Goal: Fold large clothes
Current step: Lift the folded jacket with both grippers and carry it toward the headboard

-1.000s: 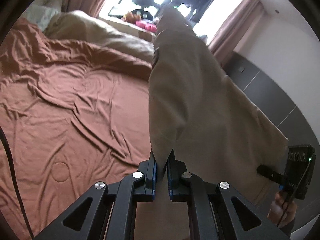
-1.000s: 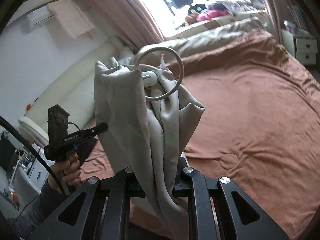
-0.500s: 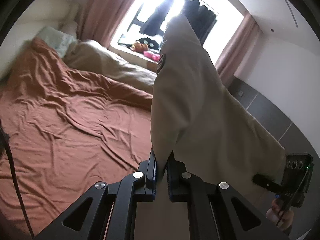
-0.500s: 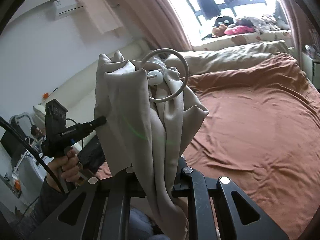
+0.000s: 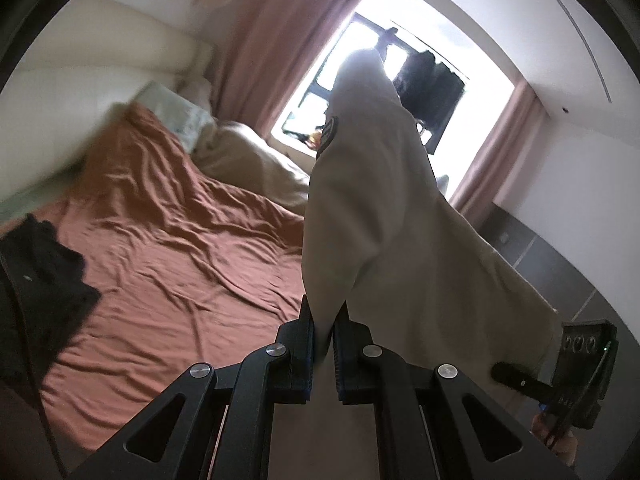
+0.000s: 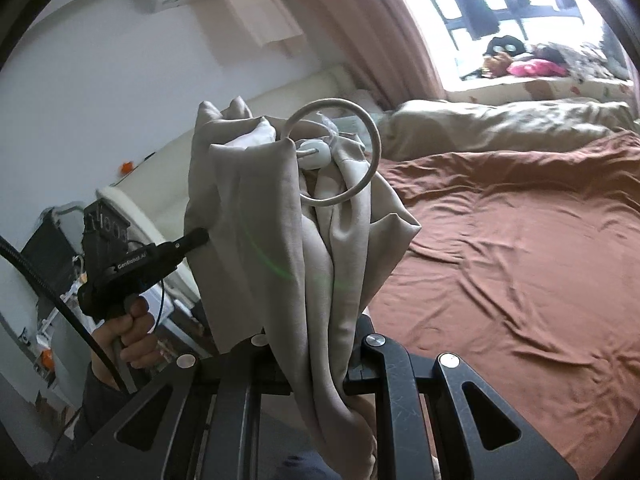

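A large beige garment hangs in the air between both grippers, above a bed with a rust-brown sheet. My left gripper is shut on one edge of it. My right gripper is shut on a bunched part of the same garment; a white ring with a cord stopper dangles at its top. The right gripper also shows in the left wrist view, and the left gripper in the right wrist view, both touching the cloth.
A dark garment lies at the bed's near left. A beige duvet and pillows lie by the window. A cream headboard, pink curtains and a grey tiled wall surround the bed.
Both grippers have risen and tilted upward with the garment, so more wall, curtain and window show. The dark garment has come into the left wrist view. Both grips are unchanged.
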